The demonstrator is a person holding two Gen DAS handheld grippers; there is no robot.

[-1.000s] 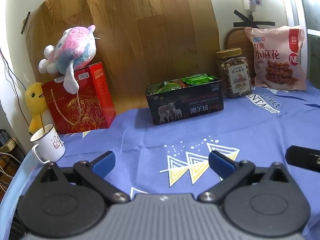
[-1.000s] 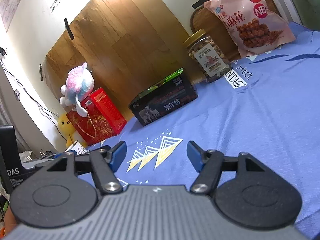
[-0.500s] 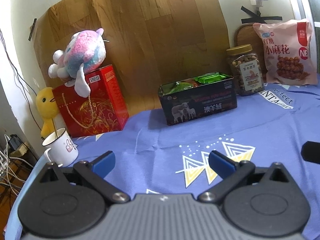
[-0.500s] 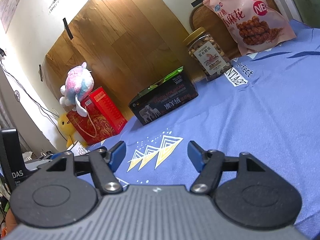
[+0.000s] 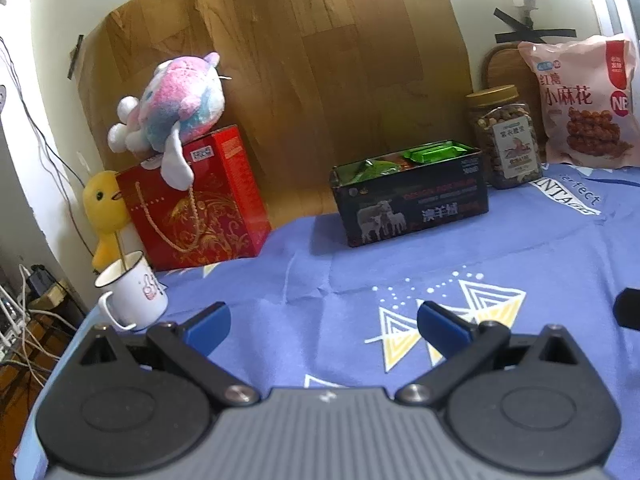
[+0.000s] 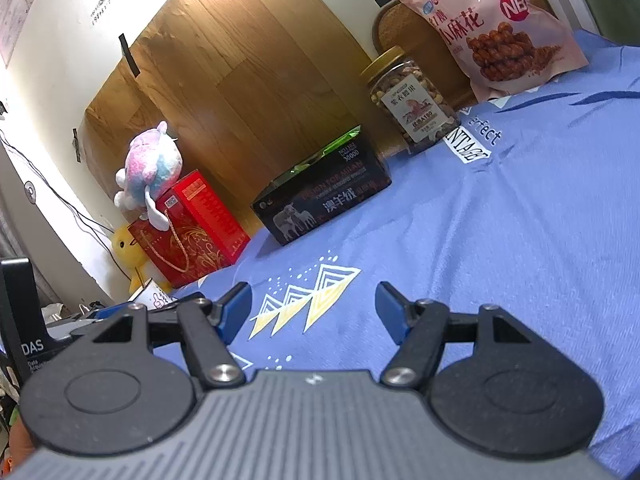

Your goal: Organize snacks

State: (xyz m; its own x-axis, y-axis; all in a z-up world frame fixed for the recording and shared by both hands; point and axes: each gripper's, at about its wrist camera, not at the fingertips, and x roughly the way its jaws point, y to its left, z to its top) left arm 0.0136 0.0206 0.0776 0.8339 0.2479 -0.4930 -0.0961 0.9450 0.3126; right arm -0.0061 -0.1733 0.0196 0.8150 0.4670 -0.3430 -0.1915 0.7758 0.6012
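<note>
A black box (image 5: 412, 200) with sheep printed on its front stands open at the back of the blue cloth, with green and red snack packets (image 5: 432, 154) inside. It also shows in the right wrist view (image 6: 324, 204). To its right stand a clear jar of nuts (image 5: 504, 136) with a tan lid and a pink snack bag (image 5: 580, 104); both show in the right wrist view too, the jar (image 6: 412, 100) and the bag (image 6: 496, 24). My left gripper (image 5: 324, 320) is open and empty, low over the cloth. My right gripper (image 6: 314, 308) is open and empty, also well short of the box.
A red gift box (image 5: 196, 200) with a pink plush toy (image 5: 176, 100) on top stands at the back left, with a yellow duck toy (image 5: 104, 204) beside it. A white mug (image 5: 132, 292) sits at the cloth's left edge. A wooden board (image 5: 320, 60) leans on the wall.
The left gripper's view has shifted so the box, jar and bag sit further right and lower. The right gripper's view has barely changed. Both grippers stay open.
</note>
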